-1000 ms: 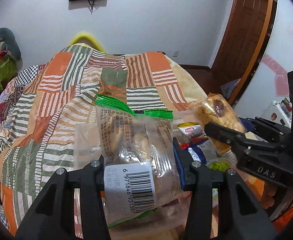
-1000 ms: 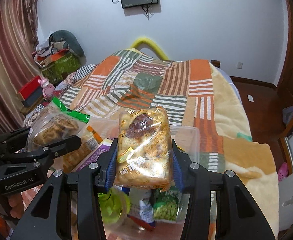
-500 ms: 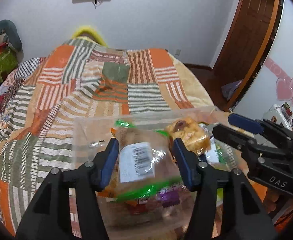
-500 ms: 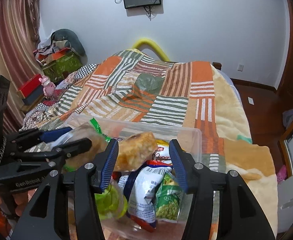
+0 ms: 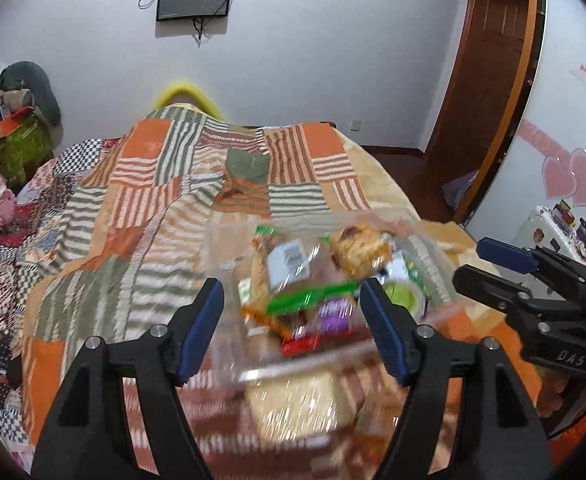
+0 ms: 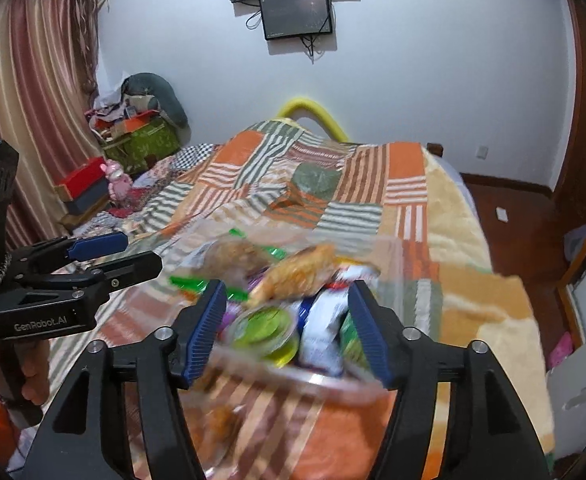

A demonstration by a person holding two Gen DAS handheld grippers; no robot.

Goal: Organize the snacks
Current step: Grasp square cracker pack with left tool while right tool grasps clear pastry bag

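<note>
A clear plastic bin [image 5: 223,240] full of snacks sits on the bed. On top lie a green-edged bag with a barcode label [image 5: 289,264] and a bag of golden pastry [image 5: 359,246]. My left gripper [image 5: 291,292] hovers short of the bin, its jaws opening with nothing between the pads. My right gripper [image 6: 287,292] hangs beside it, its jaws also opening and empty. The right wrist view shows the pastry bag [image 6: 301,268], a green cup [image 6: 265,328] and a blue-white packet [image 6: 325,320] in the bin [image 6: 393,280]. Each gripper appears in the other's view: right [image 5: 469,260], left [image 6: 145,252].
A striped patchwork blanket [image 5: 153,208] covers the bed. A blurred pale packet [image 5: 297,404] lies on it in front of the bin. Boxes and a pink toy [image 6: 117,180] crowd the left side by the curtain. A wooden door [image 5: 489,72] stands at right.
Both grippers let go of their bags, which now lie on top of the snacks in the bin. Both have pulled back and up from the bin, with their jaws spread wider.
</note>
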